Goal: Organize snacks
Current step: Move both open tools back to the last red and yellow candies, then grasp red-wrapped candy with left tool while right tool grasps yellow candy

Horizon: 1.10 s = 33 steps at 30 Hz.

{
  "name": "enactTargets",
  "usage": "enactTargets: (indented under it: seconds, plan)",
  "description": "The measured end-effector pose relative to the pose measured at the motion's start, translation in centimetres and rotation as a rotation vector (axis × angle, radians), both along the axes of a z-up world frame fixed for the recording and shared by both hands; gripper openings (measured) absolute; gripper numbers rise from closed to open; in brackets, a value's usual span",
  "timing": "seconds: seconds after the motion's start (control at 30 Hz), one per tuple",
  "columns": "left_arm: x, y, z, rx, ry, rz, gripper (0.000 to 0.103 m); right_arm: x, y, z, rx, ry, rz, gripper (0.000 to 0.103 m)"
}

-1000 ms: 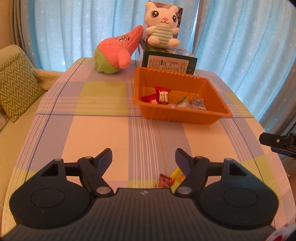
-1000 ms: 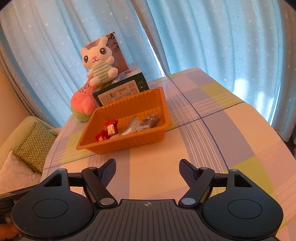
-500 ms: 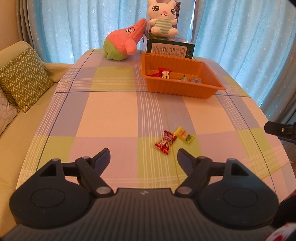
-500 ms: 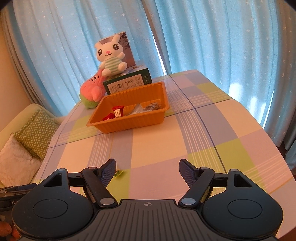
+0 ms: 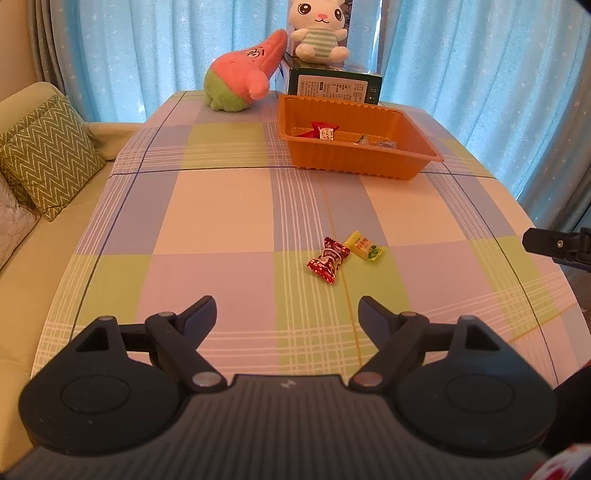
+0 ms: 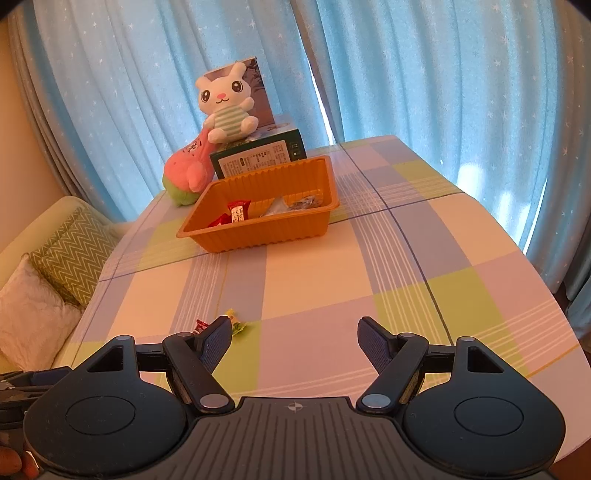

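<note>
A red wrapped candy (image 5: 328,260) and a yellow-green wrapped candy (image 5: 364,246) lie side by side on the checked tablecloth, a little ahead of my left gripper (image 5: 287,309). Its jaws are opening and nothing is between them. An orange tray (image 5: 406,164) at the far end holds several wrapped snacks (image 5: 324,131). My right gripper (image 6: 295,332) stands open and empty above the cloth. Its left finger hides part of the red candy (image 6: 200,325), with the yellow-green candy (image 6: 237,323) just beside it. The orange tray (image 6: 258,230) lies well ahead in that view.
Behind the tray stand a green box (image 5: 334,85), a pink and green plush (image 5: 242,79) and a white rabbit plush (image 5: 320,27). Blue curtains hang behind. A sofa with zigzag cushions (image 5: 40,158) runs along the table's left side. The right gripper's tip (image 5: 554,245) shows at the right edge.
Both grippers have pulled back from the tray toward the near end of the table. The two loose candies now lie fully in view ahead of the left gripper, whose jaws have widened.
</note>
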<state>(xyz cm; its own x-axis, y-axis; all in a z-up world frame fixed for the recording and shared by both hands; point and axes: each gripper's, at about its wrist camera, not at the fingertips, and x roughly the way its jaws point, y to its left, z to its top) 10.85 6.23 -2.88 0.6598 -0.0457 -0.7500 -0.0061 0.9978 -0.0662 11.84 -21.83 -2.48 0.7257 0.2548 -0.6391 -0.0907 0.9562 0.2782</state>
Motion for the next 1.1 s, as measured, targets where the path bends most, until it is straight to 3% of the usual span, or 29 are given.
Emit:
enactTargets:
  seconds: [0.67,1.1]
  plan:
    - [5.8,-0.7,-4.7,0.029,0.034,-0.119,0.082,3.7,1.8,-6.2,-0.084,0.063,0.088,0.075]
    - [10.0,-2.7,-8.1,0.065,0.023,-0.266,0.064,6.5,1.6,-9.2,-0.077,0.093,0.093,0.075]
